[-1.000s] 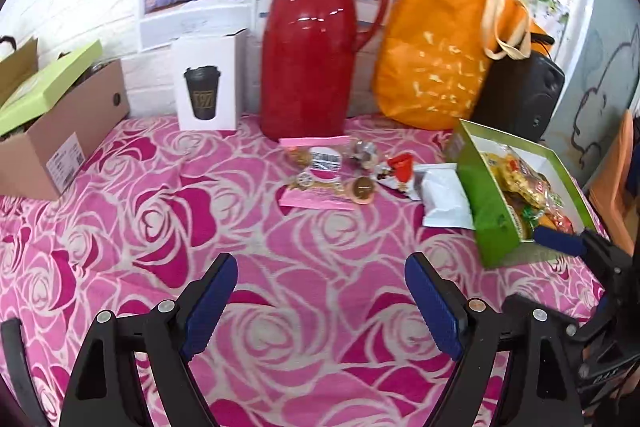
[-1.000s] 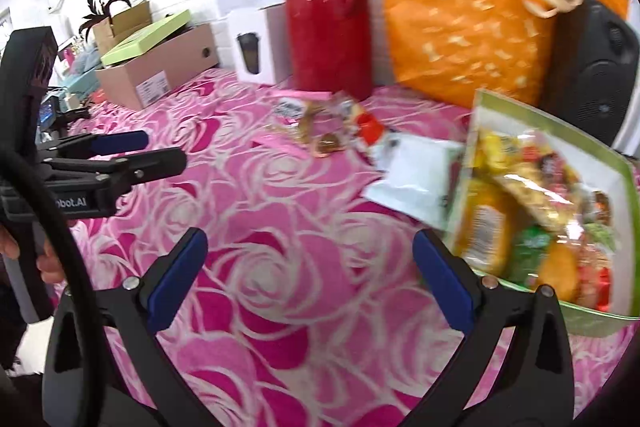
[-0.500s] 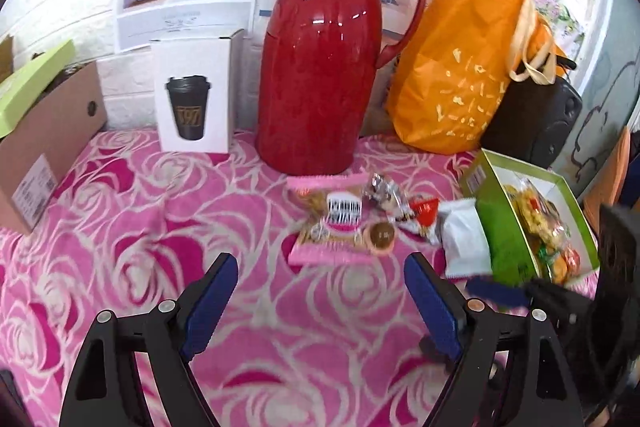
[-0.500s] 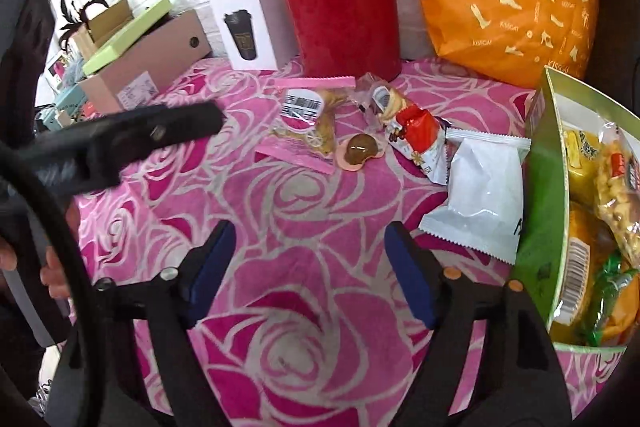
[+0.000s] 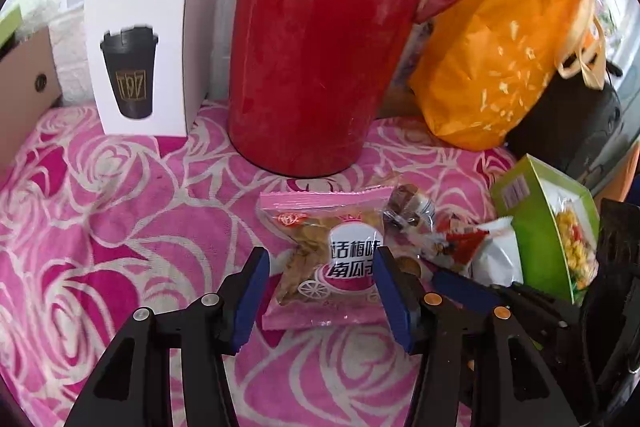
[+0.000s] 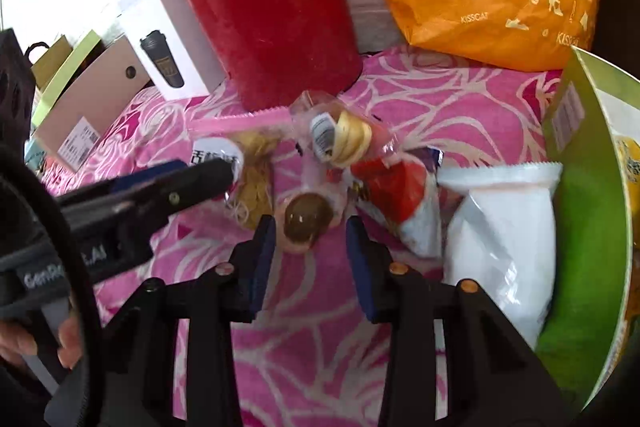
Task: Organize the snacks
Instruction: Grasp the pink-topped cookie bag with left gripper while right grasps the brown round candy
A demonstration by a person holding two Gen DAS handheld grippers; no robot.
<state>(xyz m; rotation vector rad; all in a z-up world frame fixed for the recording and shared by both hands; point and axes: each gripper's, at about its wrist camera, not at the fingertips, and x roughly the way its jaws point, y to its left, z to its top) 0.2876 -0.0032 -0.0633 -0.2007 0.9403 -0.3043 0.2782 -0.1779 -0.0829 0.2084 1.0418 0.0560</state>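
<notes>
Progress: the green box (image 5: 532,223) at my 3 o'clock already holds several packets; a loose cluster is left on the rose-patterned counter (image 5: 120,227), in front of the red jug (image 5: 320,39). By my count: the pink seed packet (image 5: 320,259), a clear-wrapped pastry (image 6: 344,137), a red wrapper (image 6: 394,189), a white pouch (image 6: 508,227) lying against the box wall, and a small round brown sweet (image 6: 306,221). I judge the job roughly midway.

Left claw (image 5: 322,289): low over the counter, jaws parted and straddling the pink packet, blue pads just beside its two long edges, not yet pressing as far as I can see. Packet lies flat at 12 o'clock.

Right claw (image 6: 310,253): also low, jaws apart but narrow, bracketing the round sweet at 12 o'clock; nothing gripped. The left tool crosses its view from 9 o'clock.

A hand (image 6: 36,343) shows at 8 o'clock on the left tool's handle.
</notes>
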